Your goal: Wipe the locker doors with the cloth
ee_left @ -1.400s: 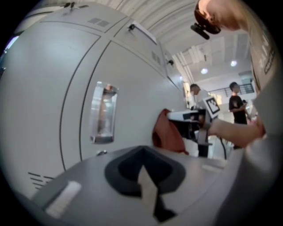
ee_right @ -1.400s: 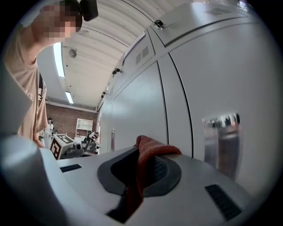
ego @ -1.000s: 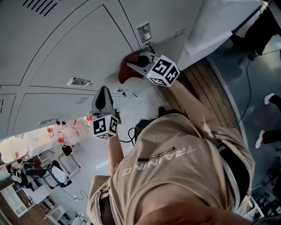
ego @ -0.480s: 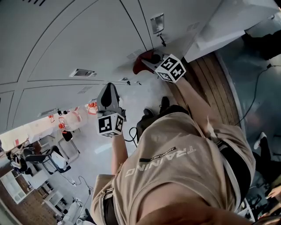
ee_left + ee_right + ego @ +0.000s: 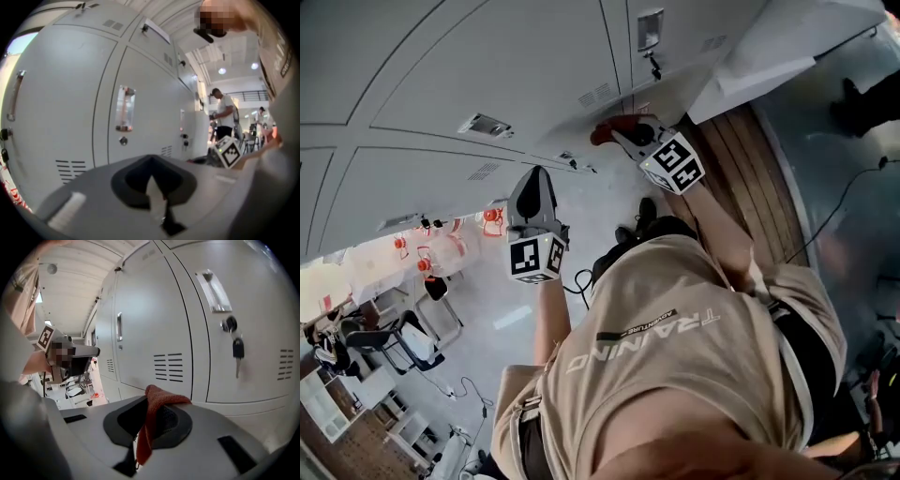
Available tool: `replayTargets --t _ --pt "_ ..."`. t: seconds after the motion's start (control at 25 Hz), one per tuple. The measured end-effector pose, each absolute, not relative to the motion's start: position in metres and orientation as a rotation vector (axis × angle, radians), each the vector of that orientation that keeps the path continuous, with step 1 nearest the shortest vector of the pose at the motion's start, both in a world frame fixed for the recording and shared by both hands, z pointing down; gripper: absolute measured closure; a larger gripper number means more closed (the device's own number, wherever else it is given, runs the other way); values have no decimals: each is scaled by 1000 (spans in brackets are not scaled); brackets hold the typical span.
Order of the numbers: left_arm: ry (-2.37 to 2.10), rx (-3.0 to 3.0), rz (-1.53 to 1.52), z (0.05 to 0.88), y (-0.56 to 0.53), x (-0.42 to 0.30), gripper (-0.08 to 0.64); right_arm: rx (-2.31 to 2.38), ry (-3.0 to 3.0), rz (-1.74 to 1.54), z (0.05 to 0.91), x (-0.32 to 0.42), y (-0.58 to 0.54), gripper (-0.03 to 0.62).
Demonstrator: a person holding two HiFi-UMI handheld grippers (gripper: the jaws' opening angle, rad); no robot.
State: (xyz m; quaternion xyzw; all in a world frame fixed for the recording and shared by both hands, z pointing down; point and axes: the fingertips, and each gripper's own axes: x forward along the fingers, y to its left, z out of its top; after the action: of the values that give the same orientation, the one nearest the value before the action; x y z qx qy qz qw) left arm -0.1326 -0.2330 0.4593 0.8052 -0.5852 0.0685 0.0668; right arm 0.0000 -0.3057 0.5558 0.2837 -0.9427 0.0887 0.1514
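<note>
Right gripper view looks along the right gripper (image 5: pixel 152 401), whose jaws are pinched together on a red cloth (image 5: pixel 149 427). A fold of the cloth bulges up over the jaw tips and a tail hangs down between them. That grip puts a soft pad out in front of the gripper, which is probably why it is held so: the fabric, not the plastic, would meet the metal. Beyond it stand the grey locker doors (image 5: pixel 150 324). A louvred vent (image 5: pixel 168 366) sits just above the cloth, and to the right a key (image 5: pixel 238 348) hangs from a lock (image 5: pixel 228 324) under a recessed handle (image 5: pixel 213 284). The cloth looks close to the lower part of the doors but seems to stand just off them; contact cannot be confirmed.

In the head view, the right gripper (image 5: pixel 628 136) reaches to the foot of the locker bank (image 5: pixel 516 66) with the cloth (image 5: pixel 614 129) at its tip. The left gripper (image 5: pixel 534 178) is held back, well apart from the doors.

The left gripper view shows the left gripper (image 5: pixel 152 178) with its jaws closed together and nothing between them. It appears to be kept aside because the wiping needs only one tool.

Judging by this, the wipe is at the low edge of the doors, and the next stroke calls for pressing the fold flat while steering clear of the dangling key.
</note>
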Motion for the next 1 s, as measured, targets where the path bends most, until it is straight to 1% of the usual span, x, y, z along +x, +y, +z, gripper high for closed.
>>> replayTargets --t 0.24,0.4,0.6,0.8,1.0 --pt "-1777 2518 83 429 -204 -139 555 940 -2763 44 494 3 -257 563" --pt "-1821 2532 20 429 -187 -149 555 1019 -2799 -65 467 0 -226 563" --pt "-1787 2548 15 429 -157 -154 555 1111 -2827 -15 455 -3 -197 563" --pt "-1813 2513 -2 434 -148 -169 555 1124 -2837 -108 443 -9 -177 564" --pt "-1790 2521 -17 428 -148 -159 555 1109 -2837 -87 442 -3 -176 564"
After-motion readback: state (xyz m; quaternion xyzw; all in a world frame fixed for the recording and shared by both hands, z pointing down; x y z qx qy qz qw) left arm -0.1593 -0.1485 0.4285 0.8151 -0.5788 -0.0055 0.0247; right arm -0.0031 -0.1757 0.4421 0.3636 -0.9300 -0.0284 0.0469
